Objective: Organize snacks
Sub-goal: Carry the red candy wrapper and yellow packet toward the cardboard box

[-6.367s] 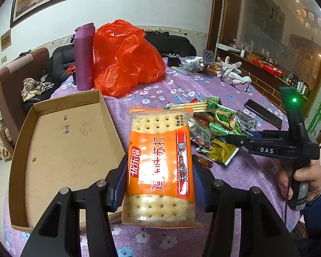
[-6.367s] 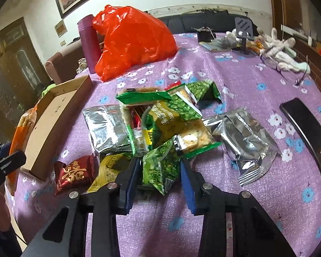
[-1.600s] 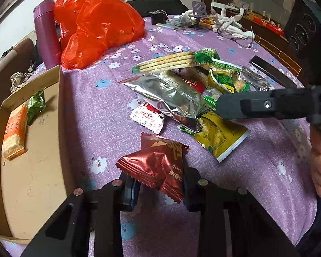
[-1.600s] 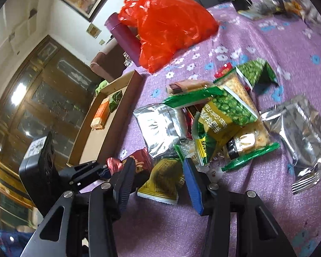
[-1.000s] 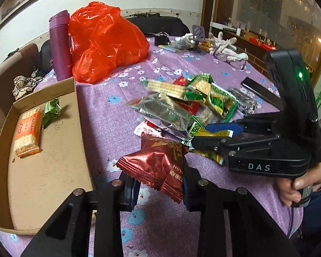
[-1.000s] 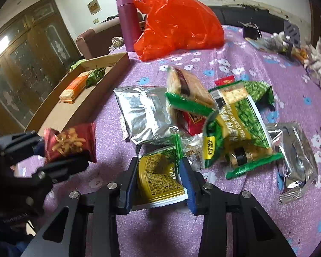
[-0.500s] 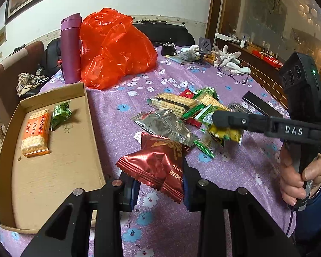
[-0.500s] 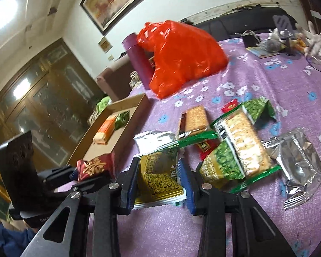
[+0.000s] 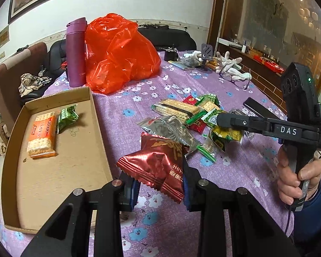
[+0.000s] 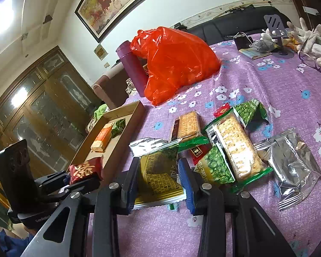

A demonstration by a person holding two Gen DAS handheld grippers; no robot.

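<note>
The left tool (image 9: 159, 184) was clamped on a dark red foil snack packet (image 9: 155, 162), held up in the air just beside the right-hand wall of the cardboard tray (image 9: 97, 120), near the tray's closest corner. Over on the other side, the right tool (image 10: 157, 178) was clamped on a yellow-green snack packet (image 10: 158, 177), lifted clear of the purple flowered desk (image 10: 267, 81) and well to the right of the tray.

Inside the tray, an orange cracker pack (image 9: 41, 133) lay flat toward the far end, and a small green packet (image 9: 66, 115) sat just beside it, closer to the far wall. The whole near half of the tray floor was bare cardboard, plenty of room there. The tray's near edge sat right at the desk's edge.

To the right of the tray, a strip of bare cloth separated its wall from the snack pile: a silver foil bag (image 9: 171, 130) was nearest the tray, a long cracker sleeve (image 9: 177, 108) lay behind it, and a green pea packet (image 10: 216, 167) lay touching a clear cracker pack (image 10: 235, 147). A second silver bag (image 10: 293, 165) lay farthest from the tray, apart from the rest.

Beyond the tray's far wall stood a purple flask (image 9: 76, 52), upright, touching a big red plastic bag (image 9: 119, 55).
</note>
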